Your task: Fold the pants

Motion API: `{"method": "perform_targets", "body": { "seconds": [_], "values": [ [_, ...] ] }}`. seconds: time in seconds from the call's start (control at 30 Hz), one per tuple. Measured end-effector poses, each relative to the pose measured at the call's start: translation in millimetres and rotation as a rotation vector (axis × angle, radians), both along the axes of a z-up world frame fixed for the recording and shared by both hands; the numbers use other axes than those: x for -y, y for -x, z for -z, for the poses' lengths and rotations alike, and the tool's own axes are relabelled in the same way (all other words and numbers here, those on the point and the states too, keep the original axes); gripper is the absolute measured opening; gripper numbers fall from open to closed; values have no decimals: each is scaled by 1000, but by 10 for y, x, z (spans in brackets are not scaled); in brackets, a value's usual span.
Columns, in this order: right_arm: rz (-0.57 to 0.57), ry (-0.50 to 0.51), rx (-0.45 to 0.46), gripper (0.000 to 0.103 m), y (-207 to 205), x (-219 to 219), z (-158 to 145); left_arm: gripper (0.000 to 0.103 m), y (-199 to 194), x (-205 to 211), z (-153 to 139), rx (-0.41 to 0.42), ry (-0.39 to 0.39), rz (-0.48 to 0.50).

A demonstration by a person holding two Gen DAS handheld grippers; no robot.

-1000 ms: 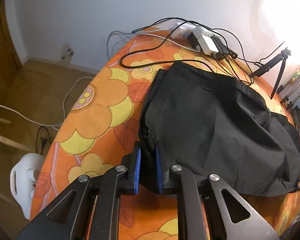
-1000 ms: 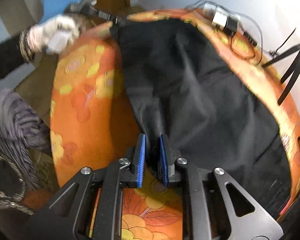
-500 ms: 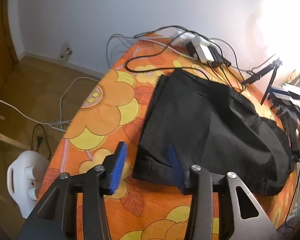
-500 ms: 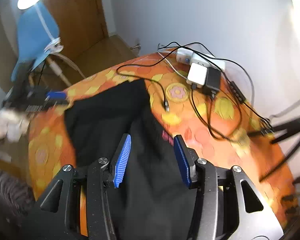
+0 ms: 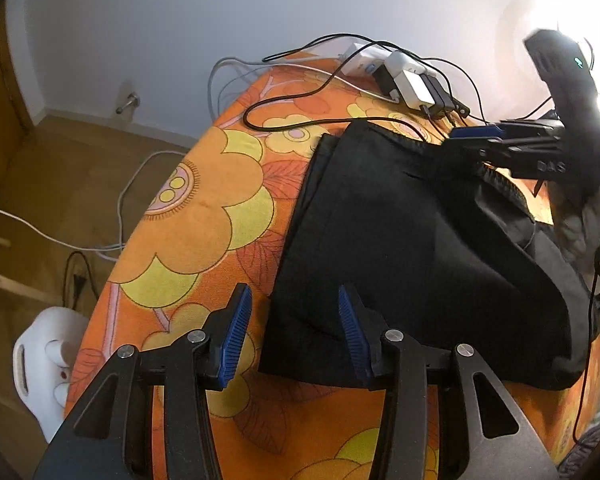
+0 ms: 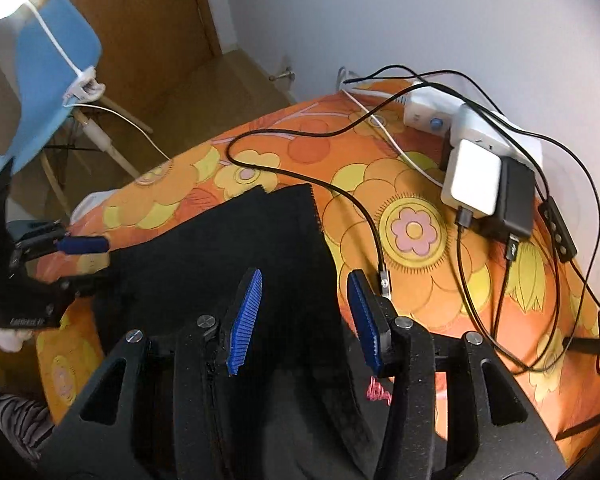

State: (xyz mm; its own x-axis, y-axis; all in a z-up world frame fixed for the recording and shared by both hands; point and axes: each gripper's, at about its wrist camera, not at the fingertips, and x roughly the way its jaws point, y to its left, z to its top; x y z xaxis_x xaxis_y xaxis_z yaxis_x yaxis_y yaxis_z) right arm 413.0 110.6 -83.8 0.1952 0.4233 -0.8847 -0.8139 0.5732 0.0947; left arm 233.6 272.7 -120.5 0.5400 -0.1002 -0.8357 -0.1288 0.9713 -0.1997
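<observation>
The black pants [image 5: 412, 240] lie folded into a thick stack on a table covered by an orange flowered cloth [image 5: 204, 208], toward the right half of the cloth as the left wrist camera sees it. The left gripper [image 5: 296, 332] hangs over the near left corner of the stack with its blue pads spread apart; the corner of the fabric lies below the gap, and neither pad presses on it. In the right wrist view, the right gripper [image 6: 306, 316] stands over the far edge of the pants [image 6: 228, 248], its jaws likewise parted with nothing pinched between them. Beyond the pants, at the far side of the table, sit a white power strip [image 6: 428, 114], a white charger [image 6: 476, 180] and a black adapter [image 6: 516, 200], with black cables [image 6: 300, 136] looping across the cloth. A blue chair [image 6: 48, 64] stands on the wooden floor to the left.
</observation>
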Motion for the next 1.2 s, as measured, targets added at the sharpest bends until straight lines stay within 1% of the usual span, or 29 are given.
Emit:
{"method": "perform_targets", "body": {
  "seconds": [0.03, 0.07, 0.1, 0.13, 0.17, 0.2, 0.23, 0.33, 0.47, 0.5, 0.57, 0.6, 0.63, 0.7, 0.73, 0.77, 0.8, 0.83, 0.87, 0.9, 0.93, 1.03, 1.07, 1.1, 1.13, 1.17, 1.2],
  "values": [
    [2, 4, -4, 47, -14, -28, 21, 43, 8, -3, 9, 2, 3, -5],
    [-1, 10, -11, 47, -22, -58, 49, 36, 16, -10, 10, 8, 11, -6],
    [-9, 13, -16, 44, -7, -88, 73, 28, 34, -12, 11, 16, 19, -4],
    [-18, 16, -15, 32, 6, -101, 77, 14, 44, -9, 11, 18, 15, -5],
    [-29, 24, -9, 23, 35, -122, 86, 10, 67, -6, 2, 27, 5, -8],
    [-37, 27, 0, 9, 61, -139, 85, 9, 85, -3, -6, 34, 9, -7],
    [-42, 25, 7, 9, 79, -143, 81, 5, 109, -3, -18, 40, 17, -4],
    [-61, 18, 49, 4, 173, -147, 36, 3, 190, 9, -61, 55, 33, 5],
    [-78, -4, 97, 2, 240, -167, -73, 3, 320, 41, -145, 78, 48, 10],
    [-83, -23, 104, 1, 248, -179, -125, 3, 347, 44, -168, 85, 47, 14],
    [-91, -33, 109, 1, 240, -221, -177, 3, 386, 43, -200, 98, 3, 23],
    [-92, -27, 119, 1, 240, -243, -182, 3, 381, 35, -194, 101, -7, 31],
    [-94, -21, 122, 1, 237, -268, -178, 3, 364, 11, -175, 93, 5, 43],
    [-101, -20, 95, 1, 223, -292, -154, 7, 341, -41, -135, 80, 11, 20],
    [-103, -15, 81, 1, 218, -299, -136, 15, 325, -53, -120, 72, 14, 14],
    [-93, -8, 85, 1, 206, -299, -116, 29, 307, -63, -105, 70, 22, 11],
    [-77, 3, 83, 3, 170, -298, -87, 39, 284, -62, -92, 67, 20, 10],
    [-70, 7, 72, 11, 146, -294, -63, 57, 271, -56, -80, 65, 13, 6],
    [-55, 6, 50, 18, 98, -285, -36, 62, 237, -50, -58, 57, 5, 2],
    [-32, 0, 27, 37, 31, -276, -5, 62, 195, -42, -26, 44, 5, 10],
    [-13, -4, 19, 46, -15, -272, 18, 62, 164, -37, -2, 38, 1, 10],
    [15, 2, -3, 46, -123, -299, 99, 61, 79, -20, 68, 32, -8, 7],
    [23, 7, -13, 46, -154, -317, 135, 56, 67, -10, 82, 34, -13, 6],
    [25, 13, -29, 46, -179, -342, 185, 48, 64, 0, 88, 41, -10, 10],
    [25, 19, -41, 44, -191, -358, 224, 27, 60, 19, 98, 44, -7, 16],
    [22, 24, -48, 41, -189, -381, 265, 14, 57, 29, 103, 44, -10, 16],
    [18, 25, -40, 26, -176, -389, 275, 14, 68, 37, 95, 54, -22, 12]
  ]
}}
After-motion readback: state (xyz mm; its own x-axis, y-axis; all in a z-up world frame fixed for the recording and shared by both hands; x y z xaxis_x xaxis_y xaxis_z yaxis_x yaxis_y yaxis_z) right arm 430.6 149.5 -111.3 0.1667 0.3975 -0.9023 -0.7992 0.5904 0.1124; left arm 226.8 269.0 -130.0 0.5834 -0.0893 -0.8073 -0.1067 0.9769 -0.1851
